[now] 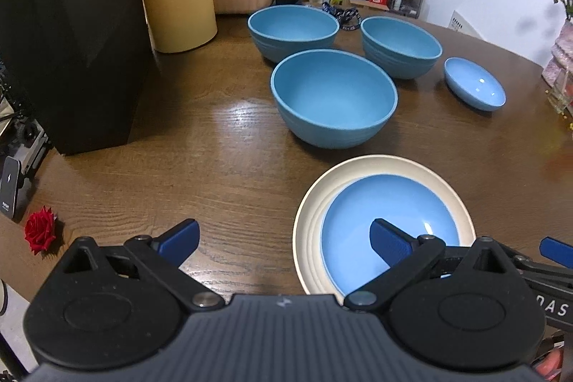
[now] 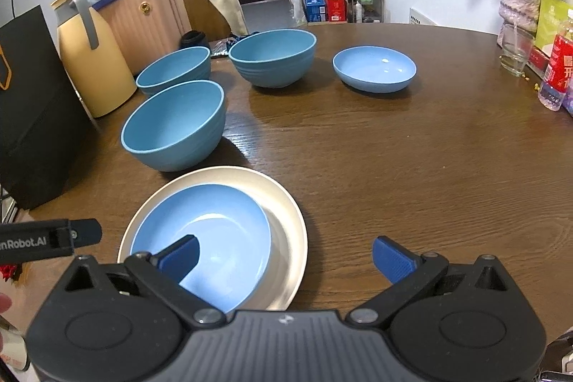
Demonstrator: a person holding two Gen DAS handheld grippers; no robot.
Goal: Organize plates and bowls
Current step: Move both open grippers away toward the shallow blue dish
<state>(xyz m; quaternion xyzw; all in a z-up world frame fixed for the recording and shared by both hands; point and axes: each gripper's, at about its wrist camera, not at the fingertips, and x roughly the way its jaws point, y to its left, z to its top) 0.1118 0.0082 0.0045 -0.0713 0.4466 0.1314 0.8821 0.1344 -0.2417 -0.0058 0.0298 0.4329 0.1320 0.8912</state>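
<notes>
Three deep bowls sit in the upper middle of the left view: one near [image 1: 333,97], one far left [image 1: 293,31], one far right [image 1: 401,46]. A small dish [image 1: 474,84] sits to their right, apart from them. Low in the frame, another blue dish [image 1: 388,221] lies inside a cream plate [image 1: 308,221] on the brown surface [image 1: 200,167].

I think these are hard and smooth. They could slip, and they could break if they fall. The rim is the best place to pinch. The dishes look light. The deep bowls look heavier, so I would hold those firmly.

Both of my grippers are wide open and hold nothing. My left gripper [image 1: 284,240] hangs low over the surface, and its right finger shows in front of the blue dish. My right gripper [image 2: 284,256] is the same, with its left finger [image 2: 181,256] in front of that dish. I cannot tell if either finger touches it.
</notes>
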